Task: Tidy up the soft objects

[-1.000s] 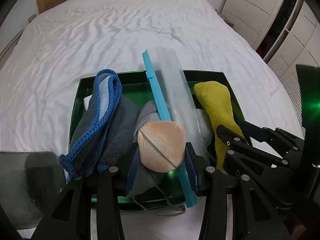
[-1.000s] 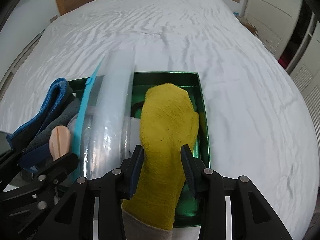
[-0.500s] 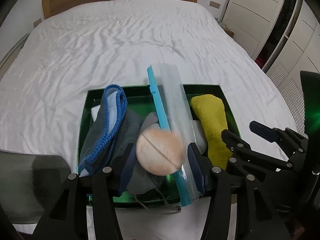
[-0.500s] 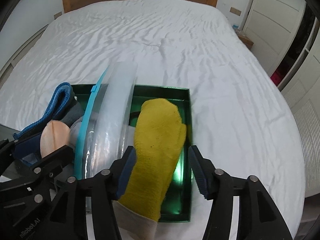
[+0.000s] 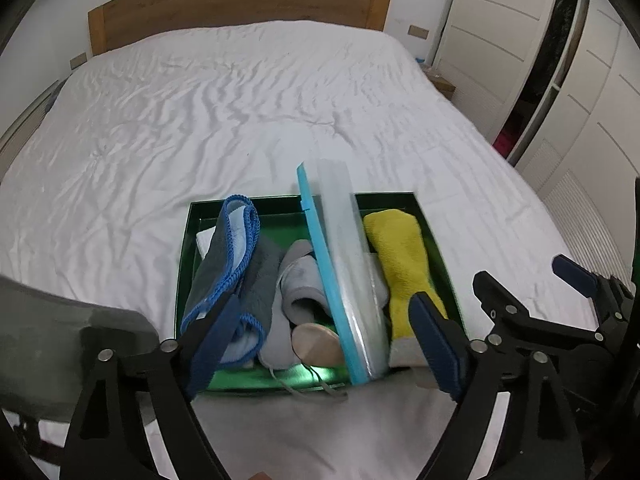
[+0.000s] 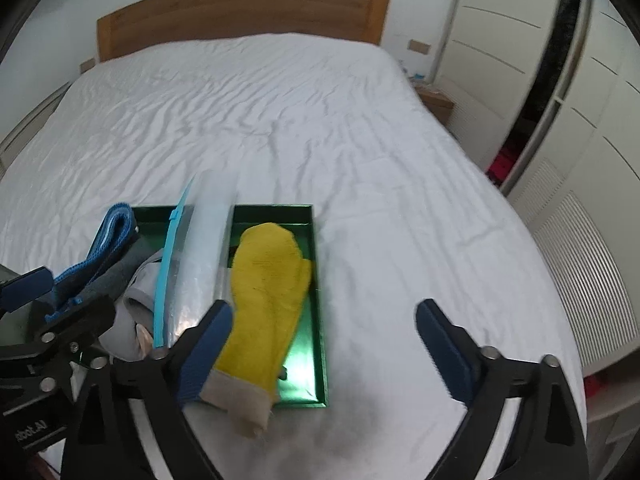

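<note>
Left wrist view gives us the green tray (image 5: 182, 276) on the white bed (image 5: 240, 112), packed with soft things. At its left side lies a grey cloth with blue trim (image 5: 236, 264), long axis running from near to far. Next come a grey slipper (image 5: 300, 284) and a peach round pad (image 5: 316, 342) near the front wall. A clear zip bag with a blue strip (image 5: 340, 268) stands on edge, its long axis pointing away from us and past the far rim. Right of it lies the yellow mitt (image 5: 400, 256), fingertip end toward the headboard (image 5: 236, 4), beige cuff toward us.

Our left gripper (image 5: 324, 344) has its fingers spread wide, holding nothing. In the right wrist view our right gripper (image 6: 320, 344) is also wide apart and empty, with the mitt's cuff hanging over the tray's front edge beside its left finger.
</note>
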`<state>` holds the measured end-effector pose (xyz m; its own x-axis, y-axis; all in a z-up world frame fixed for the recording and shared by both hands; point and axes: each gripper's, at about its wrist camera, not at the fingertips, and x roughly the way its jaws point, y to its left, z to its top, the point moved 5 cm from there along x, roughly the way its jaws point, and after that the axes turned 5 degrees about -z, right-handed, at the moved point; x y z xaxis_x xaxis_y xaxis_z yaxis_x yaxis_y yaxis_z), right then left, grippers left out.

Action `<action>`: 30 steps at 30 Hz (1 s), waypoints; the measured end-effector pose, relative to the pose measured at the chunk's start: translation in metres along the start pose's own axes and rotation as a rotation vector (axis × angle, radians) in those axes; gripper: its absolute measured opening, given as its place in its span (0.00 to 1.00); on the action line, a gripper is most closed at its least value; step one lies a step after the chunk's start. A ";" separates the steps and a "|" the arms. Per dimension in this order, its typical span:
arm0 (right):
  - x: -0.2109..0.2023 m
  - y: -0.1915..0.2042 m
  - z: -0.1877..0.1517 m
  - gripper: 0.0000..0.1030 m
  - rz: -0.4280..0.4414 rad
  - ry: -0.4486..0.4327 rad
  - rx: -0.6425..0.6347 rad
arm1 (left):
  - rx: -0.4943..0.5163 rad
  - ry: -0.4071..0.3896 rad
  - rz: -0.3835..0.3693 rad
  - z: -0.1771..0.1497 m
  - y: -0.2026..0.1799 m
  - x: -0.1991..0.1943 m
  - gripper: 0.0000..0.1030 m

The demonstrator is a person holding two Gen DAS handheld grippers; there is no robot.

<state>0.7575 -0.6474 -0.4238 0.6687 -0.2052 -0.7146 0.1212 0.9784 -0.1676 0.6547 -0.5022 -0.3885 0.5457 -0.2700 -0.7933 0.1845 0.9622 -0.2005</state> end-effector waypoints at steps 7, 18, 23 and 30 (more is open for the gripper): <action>-0.046 -0.003 -0.015 1.00 -0.037 -0.033 0.027 | 0.030 -0.052 -0.028 -0.008 -0.009 -0.040 0.94; -0.126 0.023 -0.048 1.00 -0.064 -0.072 0.054 | 0.066 -0.098 -0.099 -0.042 0.008 -0.110 0.94; -0.179 0.047 -0.073 1.00 -0.079 -0.102 0.064 | 0.089 -0.112 -0.120 -0.060 0.026 -0.149 0.96; -0.243 0.092 -0.114 1.00 -0.065 -0.102 0.100 | 0.095 -0.137 -0.133 -0.090 0.080 -0.205 0.97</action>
<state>0.5227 -0.5101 -0.3432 0.7279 -0.2691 -0.6307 0.2356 0.9619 -0.1385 0.4844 -0.3665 -0.2937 0.6162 -0.4027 -0.6768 0.3351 0.9118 -0.2374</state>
